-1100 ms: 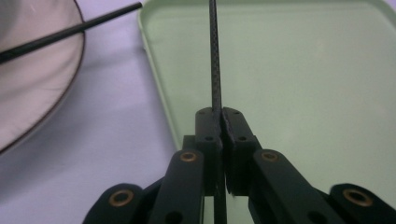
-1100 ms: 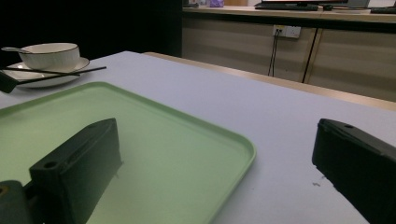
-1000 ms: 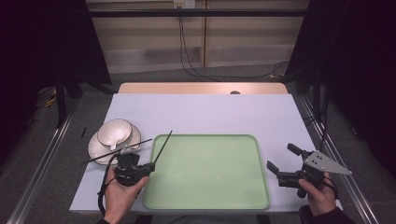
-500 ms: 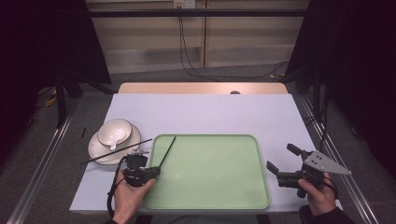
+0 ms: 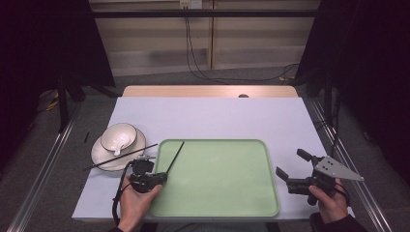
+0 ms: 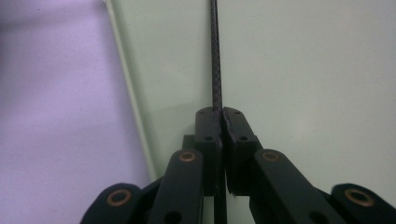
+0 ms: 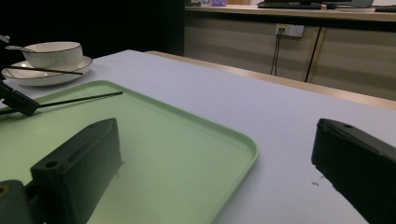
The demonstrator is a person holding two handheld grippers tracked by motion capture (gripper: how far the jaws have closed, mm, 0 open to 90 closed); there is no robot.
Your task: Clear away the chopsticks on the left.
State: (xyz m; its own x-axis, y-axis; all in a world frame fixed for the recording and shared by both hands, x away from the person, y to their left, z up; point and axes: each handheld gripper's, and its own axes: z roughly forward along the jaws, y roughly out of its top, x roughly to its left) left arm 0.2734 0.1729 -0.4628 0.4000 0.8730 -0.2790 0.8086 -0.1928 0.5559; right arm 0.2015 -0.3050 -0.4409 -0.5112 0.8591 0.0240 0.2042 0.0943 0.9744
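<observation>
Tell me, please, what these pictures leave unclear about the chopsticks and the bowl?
- Held chopstick: its far tip is cut off by the top edge of the left gripper view.
- Bowl: its contents beyond a spoon are too small in the high view, and the rim hides them in the right gripper view.

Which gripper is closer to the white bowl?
Left. The left gripper sits just below and right of the white bowl, over the green tray's left edge. The right gripper is beyond the tray's right edge.

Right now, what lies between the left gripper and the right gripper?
In the high view, the green tray lies between the left gripper and the right gripper; its surface there is bare.
</observation>
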